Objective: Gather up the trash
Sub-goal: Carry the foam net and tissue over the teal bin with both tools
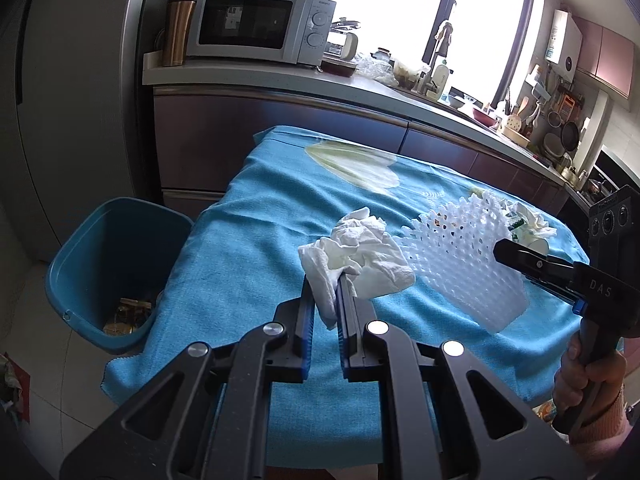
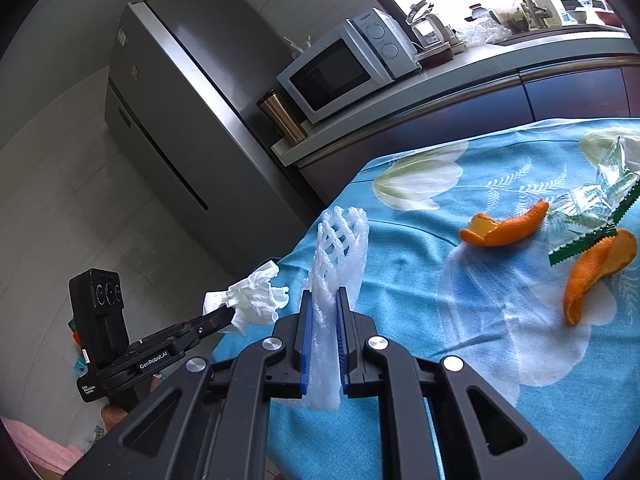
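My left gripper [image 1: 326, 284] is shut on a crumpled white tissue [image 1: 360, 256] and holds it just above the blue tablecloth [image 1: 248, 240]. My right gripper [image 2: 323, 300] is shut on a white foam fruit net [image 2: 340, 248], also seen in the left wrist view [image 1: 460, 256]. The tissue shows in the right wrist view [image 2: 256, 300] at the left gripper's tips. Two orange peels [image 2: 504, 228] [image 2: 596, 272] and a clear wrapper with green edges [image 2: 588, 208] lie on the cloth to the right. A blue bin [image 1: 116, 264] stands on the floor left of the table, with some trash inside.
A kitchen counter [image 1: 360, 88] runs behind the table with a microwave [image 1: 260, 24], a metal tumbler [image 1: 178, 30] and dishes. A grey fridge [image 2: 180, 112] stands at the left. More crumpled paper [image 1: 528, 220] lies at the table's far right.
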The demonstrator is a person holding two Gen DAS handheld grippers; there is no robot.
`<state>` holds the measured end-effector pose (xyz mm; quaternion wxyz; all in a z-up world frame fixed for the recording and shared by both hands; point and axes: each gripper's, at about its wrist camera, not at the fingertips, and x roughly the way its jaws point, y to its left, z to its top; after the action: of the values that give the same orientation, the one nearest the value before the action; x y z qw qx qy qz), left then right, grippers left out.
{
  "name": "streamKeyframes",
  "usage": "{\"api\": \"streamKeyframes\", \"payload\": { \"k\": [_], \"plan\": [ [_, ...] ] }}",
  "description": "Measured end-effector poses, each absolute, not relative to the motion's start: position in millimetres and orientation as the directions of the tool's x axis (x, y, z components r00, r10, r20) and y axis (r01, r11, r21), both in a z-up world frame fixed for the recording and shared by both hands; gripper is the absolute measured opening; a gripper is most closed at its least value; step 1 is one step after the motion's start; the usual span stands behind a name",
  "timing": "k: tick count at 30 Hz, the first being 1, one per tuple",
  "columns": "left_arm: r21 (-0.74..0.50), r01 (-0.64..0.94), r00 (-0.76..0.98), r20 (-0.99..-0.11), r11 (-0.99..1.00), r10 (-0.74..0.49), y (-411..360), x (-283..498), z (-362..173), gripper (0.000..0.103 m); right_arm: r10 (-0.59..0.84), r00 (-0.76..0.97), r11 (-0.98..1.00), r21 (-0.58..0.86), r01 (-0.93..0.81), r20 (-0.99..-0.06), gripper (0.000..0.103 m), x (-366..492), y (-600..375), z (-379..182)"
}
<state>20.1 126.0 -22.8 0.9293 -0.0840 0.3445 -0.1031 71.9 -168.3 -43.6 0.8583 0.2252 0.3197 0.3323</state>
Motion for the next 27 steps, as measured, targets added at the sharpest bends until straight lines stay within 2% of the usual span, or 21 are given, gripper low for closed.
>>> {"api": "streamKeyframes", "payload": {
  "k": [27],
  "plan": [
    [-0.178, 0.016, 0.78, -0.613, 0.984, -0.124, 179, 16, -15, 0.011, 0.803, 0.451, 0.589, 0.631, -0.505, -0.389, 0.01, 107, -96, -41]
  ]
}}
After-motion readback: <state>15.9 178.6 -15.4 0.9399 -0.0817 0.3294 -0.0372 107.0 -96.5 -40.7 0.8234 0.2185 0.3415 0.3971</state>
